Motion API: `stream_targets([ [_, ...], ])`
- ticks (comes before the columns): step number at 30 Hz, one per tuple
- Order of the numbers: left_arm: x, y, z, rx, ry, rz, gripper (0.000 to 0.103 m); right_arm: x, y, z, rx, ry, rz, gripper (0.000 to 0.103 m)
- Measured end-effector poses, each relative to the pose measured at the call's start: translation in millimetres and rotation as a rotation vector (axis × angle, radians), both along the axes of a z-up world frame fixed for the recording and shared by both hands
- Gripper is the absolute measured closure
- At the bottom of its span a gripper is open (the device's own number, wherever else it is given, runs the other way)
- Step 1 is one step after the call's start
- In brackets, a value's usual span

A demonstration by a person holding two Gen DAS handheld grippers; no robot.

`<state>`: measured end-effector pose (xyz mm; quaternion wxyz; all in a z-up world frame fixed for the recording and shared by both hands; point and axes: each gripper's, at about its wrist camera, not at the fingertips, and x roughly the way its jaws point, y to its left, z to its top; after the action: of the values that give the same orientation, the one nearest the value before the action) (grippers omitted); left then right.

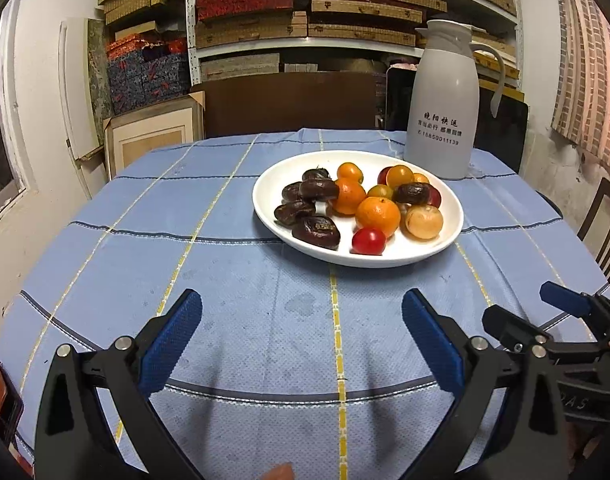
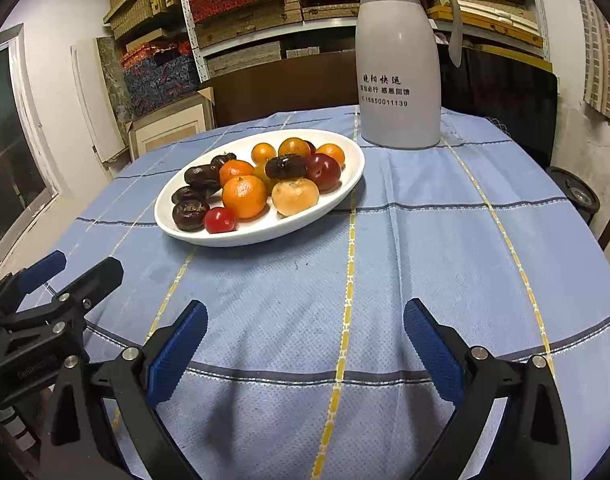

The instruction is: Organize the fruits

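Both claws hang low over the near edge of the surface (image 1: 265,320), which is covered in a blue checked cloth, and neither holds anything. The left claw (image 1: 301,344) is spread wide, its blue pads well apart with bare cloth between them. The right claw (image 2: 305,350) is spread just as wide and is likewise empty. In each view the other claw shows at the side, so the two sit close beside one another.

The fruits are all gathered on one white plate (image 1: 437,248) further back on the surface, just in front of a tall white jug (image 1: 441,96). On the plate, the dark brown wrinkled fruits (image 1: 316,232) mostly cluster on the left side, though one lies over among the others on the right. The oranges (image 1: 378,216) sit in the middle, with smaller orange and yellow ones behind. A small red fruit (image 1: 369,241) lies at the front rim, a pale yellow round fruit (image 1: 423,221) just beside the front orange, and a dark red one (image 2: 323,172) behind it.

No fruit lies loose on the cloth. This fits either a finished gathering of fruit onto the plate, or a sorting by kind that is partway along, given the stray dark fruit among the others. The pictures do not settle which, so I would not name a next move; any reach to the plate would need a claw carried forward and over its rim.
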<state>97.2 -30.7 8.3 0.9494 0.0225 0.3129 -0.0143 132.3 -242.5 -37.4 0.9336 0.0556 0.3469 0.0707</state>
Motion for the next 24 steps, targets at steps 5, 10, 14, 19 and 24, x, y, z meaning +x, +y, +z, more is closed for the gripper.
stream_targets([
  [5,2.2,2.8,-0.9,-0.028,0.015,-0.010,0.005,-0.6,-1.3,0.3,0.012,0.003,-0.003,0.004],
  [10,1.4,3.5,-0.6,-0.036,0.011,-0.015,0.005,-1.4,-1.3,0.5,0.016,0.002,-0.001,0.004],
  [14,-1.8,1.5,0.5,-0.014,-0.008,-0.007,0.005,-1.9,-1.0,0.6,0.017,0.001,-0.001,0.004],
  [19,-2.3,1.2,0.2,-0.007,-0.007,-0.006,0.005,-2.3,-0.2,0.3,0.019,0.003,0.000,0.004],
  [24,-2.1,1.4,-0.3,-0.007,-0.005,-0.007,0.005,-2.5,-0.3,0.3,0.018,0.001,0.001,0.004],
])
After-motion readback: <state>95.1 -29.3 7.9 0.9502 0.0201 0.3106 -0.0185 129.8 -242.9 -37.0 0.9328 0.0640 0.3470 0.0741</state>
